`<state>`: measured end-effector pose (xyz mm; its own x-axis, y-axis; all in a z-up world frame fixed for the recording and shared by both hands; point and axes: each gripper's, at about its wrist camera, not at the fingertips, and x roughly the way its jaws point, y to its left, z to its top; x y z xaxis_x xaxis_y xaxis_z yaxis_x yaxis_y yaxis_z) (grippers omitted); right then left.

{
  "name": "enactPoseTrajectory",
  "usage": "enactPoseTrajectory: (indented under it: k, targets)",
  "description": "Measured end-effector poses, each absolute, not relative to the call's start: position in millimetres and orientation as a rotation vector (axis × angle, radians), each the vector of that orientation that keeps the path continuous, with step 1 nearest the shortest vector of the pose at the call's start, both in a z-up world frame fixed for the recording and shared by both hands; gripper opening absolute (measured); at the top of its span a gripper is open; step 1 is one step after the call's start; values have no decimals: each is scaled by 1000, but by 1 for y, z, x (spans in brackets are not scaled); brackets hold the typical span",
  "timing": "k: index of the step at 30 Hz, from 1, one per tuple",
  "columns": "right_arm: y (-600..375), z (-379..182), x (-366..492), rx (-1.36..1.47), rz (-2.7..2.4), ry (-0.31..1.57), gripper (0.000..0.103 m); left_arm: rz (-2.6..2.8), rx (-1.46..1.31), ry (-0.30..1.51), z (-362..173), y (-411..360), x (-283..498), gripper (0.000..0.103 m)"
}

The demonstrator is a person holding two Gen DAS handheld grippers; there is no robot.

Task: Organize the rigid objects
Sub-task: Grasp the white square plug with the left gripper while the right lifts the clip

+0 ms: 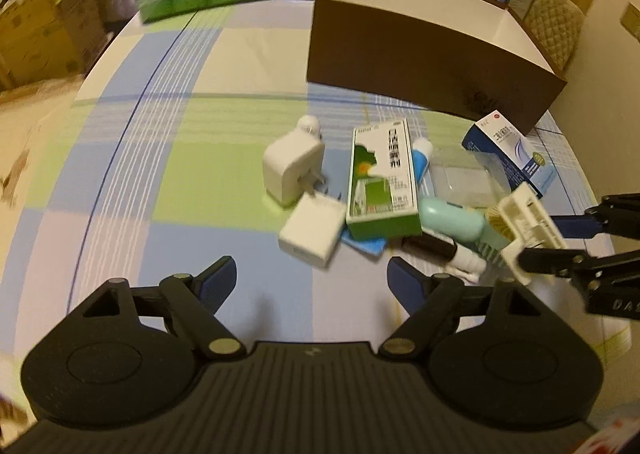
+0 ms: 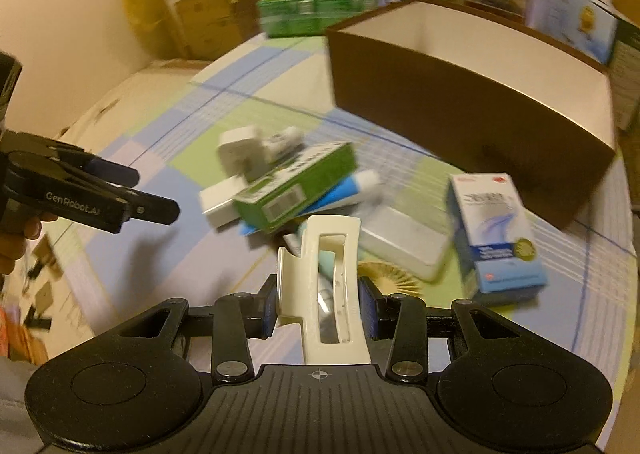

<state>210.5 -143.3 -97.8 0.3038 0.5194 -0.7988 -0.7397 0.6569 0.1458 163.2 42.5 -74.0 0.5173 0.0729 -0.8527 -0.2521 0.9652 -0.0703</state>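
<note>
Warm, dim indoor light, soft shadows, motion blur, strong fisheye edge bending.

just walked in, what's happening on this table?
A person is sorting a pile of small items with two handheld grippers. The right gripper is shut on a cream hair claw clip, held above the pile. The left gripper is open and empty, hovering near the white charger. The brown box behind the pile looks like the destination; what it holds is hidden.

My right fingers (image 2: pixel 269 304) pinch a cream hair claw clip (image 2: pixel 332 286) lengthwise, lifted above a jumble of chargers (image 1: pixel 294 165), a green medicine box (image 1: pixel 382 178) and a blue-white box (image 2: pixel 496 234) near the open brown box (image 2: pixel 460 106).
</note>
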Motion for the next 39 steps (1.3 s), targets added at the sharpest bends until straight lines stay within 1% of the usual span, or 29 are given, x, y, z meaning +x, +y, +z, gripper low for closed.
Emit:
enactPoseTrajectory:
  k: [1,5,9,13,16,17,20,24,26,27,30,35,38,39]
  targets:
    - [-145,-98,213,-253,831,942,37,182,-177,1007,-75,46,168,78]
    - [-151,-94,220,-175,711,949,37,98,-126,1002,-78,62,186,65]
    - [-158,-91,223,-85,604,970,37,25,-62,997,-80,77,206,65]
    - [-162,-91,223,-53,516,977,37,-48,-7,997,-86,85,224,64]
    - [-167,-90,218,-35,466,978,37,-91,13,1014,-94,88,238,57]
    - [-169,-90,217,-29,451,979,37,-98,17,1020,-97,89,242,53]
    - [-175,-91,214,-13,404,980,37,-117,25,1031,-103,92,252,49]
    - [-185,-91,213,10,346,984,37,-146,22,1050,-108,96,260,38]
    - [-188,-91,213,16,327,987,37,-159,24,1056,-110,97,262,37]
    - [-189,-92,213,18,319,990,37,-167,21,1061,-111,97,262,33]
    - [-191,-92,213,21,304,994,37,-186,15,1066,-113,99,264,30]
    - [-191,-92,216,20,300,996,37,-203,34,1063,-112,97,266,29]
    - [-192,-92,218,18,304,992,37,-204,42,1057,-110,96,263,23]
    - [-192,-91,219,17,306,990,37,-200,35,1058,-109,96,262,23]
